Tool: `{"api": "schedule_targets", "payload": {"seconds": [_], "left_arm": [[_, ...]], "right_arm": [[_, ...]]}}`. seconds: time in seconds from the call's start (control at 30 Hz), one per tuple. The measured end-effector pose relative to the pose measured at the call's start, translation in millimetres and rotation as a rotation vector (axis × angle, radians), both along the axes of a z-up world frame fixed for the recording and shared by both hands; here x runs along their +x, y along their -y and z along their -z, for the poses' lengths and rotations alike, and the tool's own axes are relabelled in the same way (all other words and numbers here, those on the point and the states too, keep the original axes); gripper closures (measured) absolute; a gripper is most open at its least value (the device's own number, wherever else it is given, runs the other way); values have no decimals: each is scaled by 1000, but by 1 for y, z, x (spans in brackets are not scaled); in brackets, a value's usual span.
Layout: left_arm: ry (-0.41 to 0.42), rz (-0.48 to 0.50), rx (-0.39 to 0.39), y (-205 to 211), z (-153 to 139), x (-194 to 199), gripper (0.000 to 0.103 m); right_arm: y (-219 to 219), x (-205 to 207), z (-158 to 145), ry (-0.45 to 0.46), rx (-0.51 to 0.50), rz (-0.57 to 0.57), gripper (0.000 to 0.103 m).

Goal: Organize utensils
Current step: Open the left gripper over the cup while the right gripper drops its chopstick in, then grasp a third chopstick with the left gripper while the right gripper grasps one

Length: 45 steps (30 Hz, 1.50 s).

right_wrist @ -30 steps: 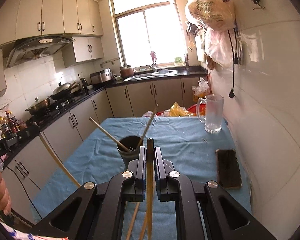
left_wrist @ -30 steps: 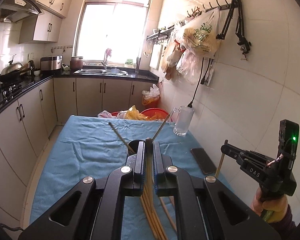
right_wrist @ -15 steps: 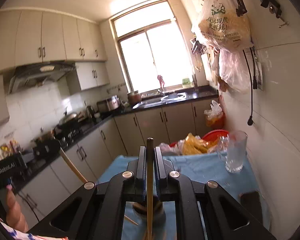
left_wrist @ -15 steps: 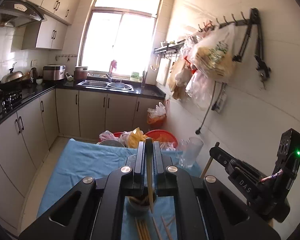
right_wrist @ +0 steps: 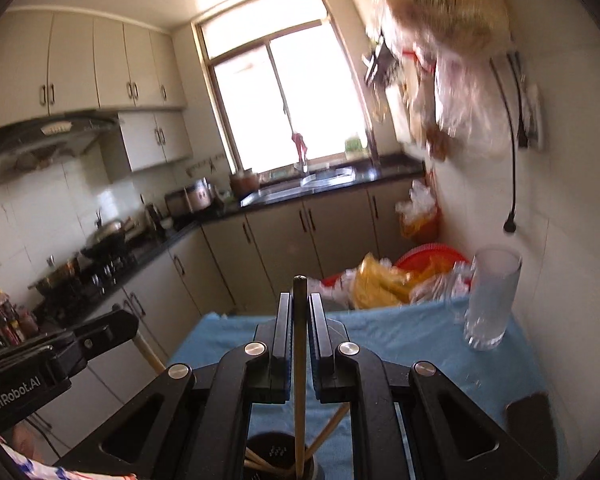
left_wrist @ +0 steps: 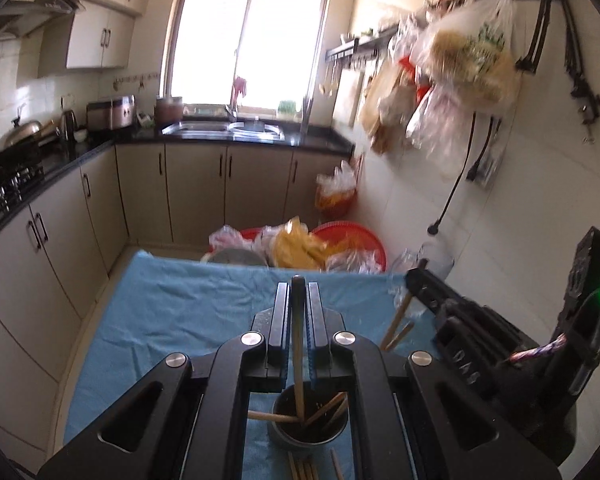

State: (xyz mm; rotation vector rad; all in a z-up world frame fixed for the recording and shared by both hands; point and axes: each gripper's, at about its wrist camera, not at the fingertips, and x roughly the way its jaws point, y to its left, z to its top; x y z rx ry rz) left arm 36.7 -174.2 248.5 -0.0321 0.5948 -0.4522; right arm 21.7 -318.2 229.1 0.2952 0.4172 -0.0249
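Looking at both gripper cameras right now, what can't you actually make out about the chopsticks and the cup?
- Left wrist view: the loose chopsticks on the blue cloth run off the bottom edge, so no count.
- Right wrist view: the cup is cut by the bottom edge and flanked by the right gripper; its base is hidden.
- Both views: the hanging bags are motion-blurred, contents unreadable.

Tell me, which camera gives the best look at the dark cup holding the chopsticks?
The left wrist view: the cup shows its whole round mouth with several chopsticks leaning inside. The right wrist view catches only the cup's top at the bottom edge, partly hidden by the gripper.
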Motion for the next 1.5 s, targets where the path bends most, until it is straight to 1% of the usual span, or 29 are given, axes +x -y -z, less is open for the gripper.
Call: {"api": "schedule_targets", "payload": {"seconds": [0.07,0.13,0.2,0.23,0.27,0.33,0.4,0.47,0.63,0.73,0.8,0.87,0.97,1.03,1.1,1.23,1.3,1.33,1.37,1.43,1.5], "left_arm": [[-11,0,2,0,5,1,96],[-1,-7,1,-1,5,-1,96],[13,-5,4,-2,2,-4,94],[24,-4,5,-2,-1,-7,89],[33,-5,4,-3,-4,-9,81],[56,-9,-3,-5,-10,-16,72],[85,-18,-13,-10,-18,-27,68],[100,-19,-25,-16,-26,-40,64],[129,-5,-53,-33,-37,-76,55],[142,0,-49,-43,-37,-100,51],[142,6,-49,-50,-34,-115,48],[136,8,-46,-57,-29,-130,45],[116,1,-40,-68,-11,-148,42],[81,-4,-31,-74,7,-153,41],[21,-6,-20,-78,29,-152,41],[-142,4,6,-79,83,-139,42],[-214,28,32,-73,110,-130,54],[-247,37,50,-69,124,-125,66],[-280,47,69,-65,137,-119,74],[-327,59,87,-56,156,-110,79],[-358,66,96,-49,173,-103,79]], "right_arm": [[0,5,9,-24,-1,-15,95],[2,6,15,-34,5,-22,95],[6,8,17,-42,17,-24,91],[9,9,17,-43,28,-24,83],[11,8,15,-40,34,-21,73],[12,3,10,-28,30,-14,68],[11,-3,4,-19,22,-10,66],[12,-15,-4,-6,19,-4,58],[9,-50,-16,13,-11,2,48],[8,-74,-16,13,-35,6,42],[9,-89,-13,1,-44,12,40],[12,-105,-4,-23,-46,20,35],[18,-122,17,-82,-43,33,33],[22,-131,39,-146,-29,34,33],[26,-137,63,-214,-3,32,33],[25,-143,110,-339,20,-14,33],[16,-145,136,-404,1,-53,35],[14,-144,144,-421,-5,-66,41],[10,-145,153,-441,-10,-83,48],[3,-144,167,-469,-21,-107,53],[-4,-144,175,-477,-34,-120,54]]}}
